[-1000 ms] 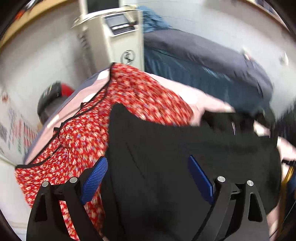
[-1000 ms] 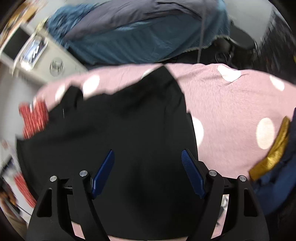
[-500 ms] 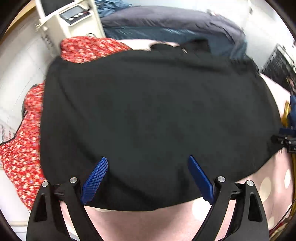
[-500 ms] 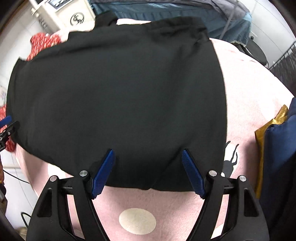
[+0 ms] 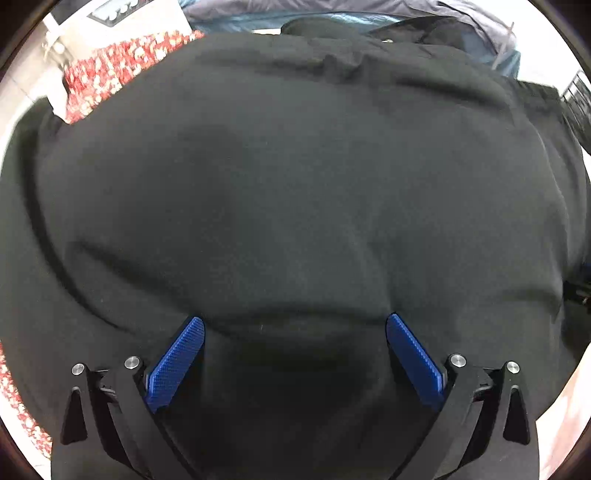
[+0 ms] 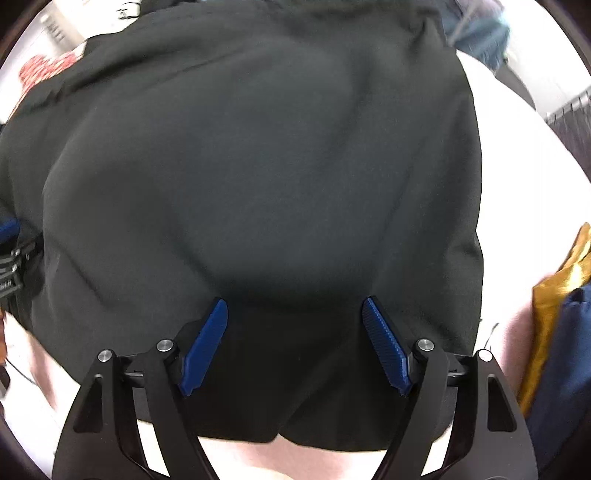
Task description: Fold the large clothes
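Observation:
A large black garment (image 5: 295, 192) lies spread flat on a pink surface and fills nearly the whole left wrist view. It also fills the right wrist view (image 6: 266, 166). My left gripper (image 5: 294, 325) is open, its blue pads wide apart just above the cloth near its front part. My right gripper (image 6: 294, 308) is open too, close over the garment near its front hem (image 6: 280, 437). Neither holds anything. The left gripper's body shows at the left edge of the right wrist view (image 6: 14, 258).
A red floral garment (image 5: 110, 70) lies at the far left, partly under the black one. A gold and navy cloth pile (image 6: 557, 332) sits at the right. The pink cover (image 6: 332, 461) shows in front. Dark blue bedding (image 5: 461, 22) lies behind.
Both grippers have come down much closer to the black garment, which now fills both views. The garment lies spread out flat; a second ago it was bunched.

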Demonstrator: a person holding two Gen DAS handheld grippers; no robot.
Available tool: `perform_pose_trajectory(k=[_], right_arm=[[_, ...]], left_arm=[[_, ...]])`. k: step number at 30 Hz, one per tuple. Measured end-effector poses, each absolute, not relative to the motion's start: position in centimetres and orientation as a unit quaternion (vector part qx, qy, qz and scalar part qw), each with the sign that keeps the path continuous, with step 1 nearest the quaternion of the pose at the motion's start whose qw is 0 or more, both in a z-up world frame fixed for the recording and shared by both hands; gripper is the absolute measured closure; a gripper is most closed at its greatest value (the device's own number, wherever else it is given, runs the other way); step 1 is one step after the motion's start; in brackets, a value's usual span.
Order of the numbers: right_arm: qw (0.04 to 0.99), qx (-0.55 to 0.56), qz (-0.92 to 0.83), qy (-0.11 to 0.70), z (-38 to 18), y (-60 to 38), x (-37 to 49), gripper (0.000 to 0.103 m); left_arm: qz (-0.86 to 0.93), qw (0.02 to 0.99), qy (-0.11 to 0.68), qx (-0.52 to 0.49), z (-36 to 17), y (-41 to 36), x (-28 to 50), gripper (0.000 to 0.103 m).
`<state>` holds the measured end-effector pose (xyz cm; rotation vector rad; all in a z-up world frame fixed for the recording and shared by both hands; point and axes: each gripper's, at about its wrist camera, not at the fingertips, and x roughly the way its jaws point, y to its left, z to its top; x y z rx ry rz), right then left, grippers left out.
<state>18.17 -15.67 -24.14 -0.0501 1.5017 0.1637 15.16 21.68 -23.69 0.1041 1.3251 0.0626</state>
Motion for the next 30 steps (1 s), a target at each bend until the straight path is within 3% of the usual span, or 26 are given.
perform_pose_trajectory(k=[7,16,24,30], right_arm=[[0.732,-0.028,0.049,0.679,-22.9,-16.1,16.8,0.023],[0.749,0.079,0.051,0.656,-19.1,-22.3,9.8,0.023],[0.702,0.269,0.025,0.659,-20.4,-28.7,3.0,0.023],[0.665,0.342,0.017,0.664,-21.9,-30.5,-1.2,0.023]], left_arm=[[0.033,0.789,0.612,0.029,-22.4,22.1,14.5,0.006],[-0.011,0.829,0.554,-0.068,-16.6,22.8,5.2,0.006],[0.040,0.801,0.568,-0.187,-18.0,26.2,0.5,0.007],[0.073,0.761,0.575,-0.292,-20.5,28.7,-2.4,0.007]])
